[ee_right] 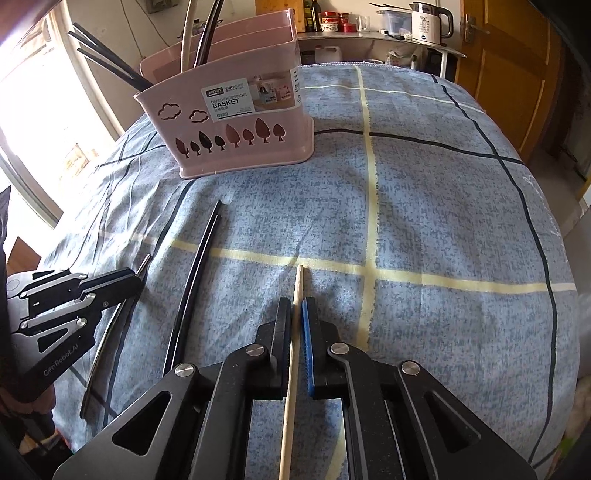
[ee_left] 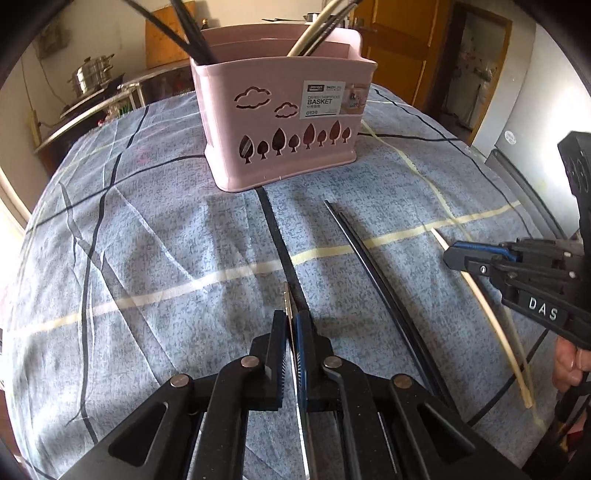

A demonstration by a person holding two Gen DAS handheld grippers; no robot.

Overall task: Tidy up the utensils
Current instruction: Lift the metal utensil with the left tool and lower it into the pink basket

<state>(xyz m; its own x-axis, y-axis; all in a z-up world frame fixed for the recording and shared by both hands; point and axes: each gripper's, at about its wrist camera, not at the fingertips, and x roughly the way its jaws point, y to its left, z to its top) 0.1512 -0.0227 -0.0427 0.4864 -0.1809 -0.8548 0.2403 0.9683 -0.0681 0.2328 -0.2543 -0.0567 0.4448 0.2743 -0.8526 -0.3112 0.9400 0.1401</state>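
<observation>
Clamped in the left gripper (ee_left: 293, 325) is a thin metal chopstick (ee_left: 286, 301), its tip poking out ahead of the pads, while the right gripper (ee_right: 299, 314) is pinched on a pale chopstick (ee_right: 298, 282) that runs back between its fingers; each claw is closed tight on its own stick, gripped near one end, probably so the long free part can be tipped up and dropped end-first. Both sticks lie low over the cloth (ee_right: 443, 206), apparently not yet lifted clear. Between the two grippers a black pair (ee_left: 373, 258) lies side by side on the cloth, touching or nearly so, untouched. Beyond them stands the pink basket (ee_left: 280, 122), upright, with dark chopsticks (ee_left: 192, 40) leaning in its left part and pale ones (ee_left: 314, 33) in its right, so sorting by kind seems the aim. By that reading the pale stick belongs on the pale side; which compartment suits the metal one I cannot tell. Another pale stick (ee_left: 517, 354) lies beside the right gripper in the left view
</observation>
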